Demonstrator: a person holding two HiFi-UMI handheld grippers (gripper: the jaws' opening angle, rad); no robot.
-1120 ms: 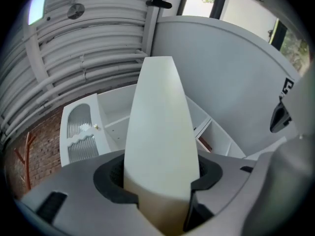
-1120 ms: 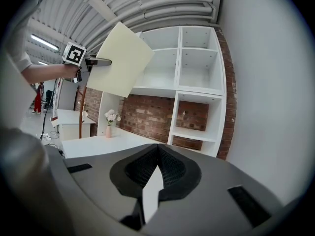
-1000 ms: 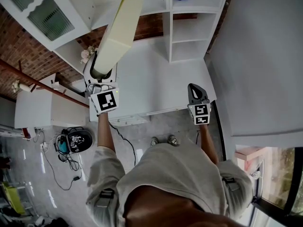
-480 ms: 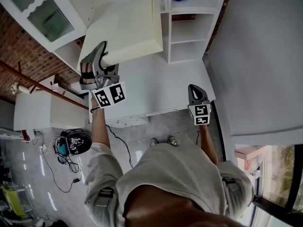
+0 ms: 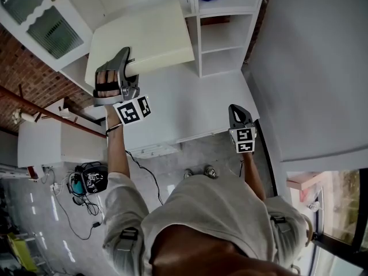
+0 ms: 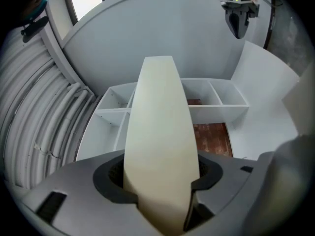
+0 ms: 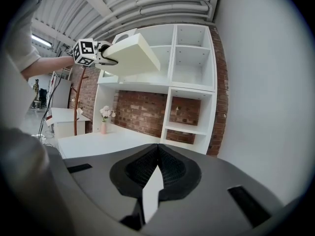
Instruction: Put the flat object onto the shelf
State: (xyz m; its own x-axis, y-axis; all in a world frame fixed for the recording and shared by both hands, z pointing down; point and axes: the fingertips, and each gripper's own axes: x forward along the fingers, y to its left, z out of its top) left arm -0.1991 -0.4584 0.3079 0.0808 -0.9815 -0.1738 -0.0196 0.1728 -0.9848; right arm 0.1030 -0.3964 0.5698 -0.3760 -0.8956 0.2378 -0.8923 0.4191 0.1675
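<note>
The flat object (image 5: 144, 39), a thick cream slab, is held up in the air in front of the white shelf unit (image 5: 196, 36) and above the white desk (image 5: 190, 105), well clear of the desk top. In the right gripper view it is seen lying roughly level at the height of the upper compartments, with its far corner drawn over the opening of the upper left one; whether it touches the shelf cannot be told. Its near edge is taken between the jaws of the left gripper (image 5: 127, 66), from which the rest of the slab reaches out toward the shelf. In the left gripper view the slab fills the gap between the two dark pads, which stand partly apart and are pressed against its two broad faces, so that it is clamped firmly. The right gripper (image 5: 235, 107) is kept low over the near right corner of the desk, well apart from the slab; its jaws are brought together at the tips and nothing is held between them. A small vase of flowers (image 7: 103, 119) is seen at the back of the desk against the brick wall (image 7: 142, 113).
</note>
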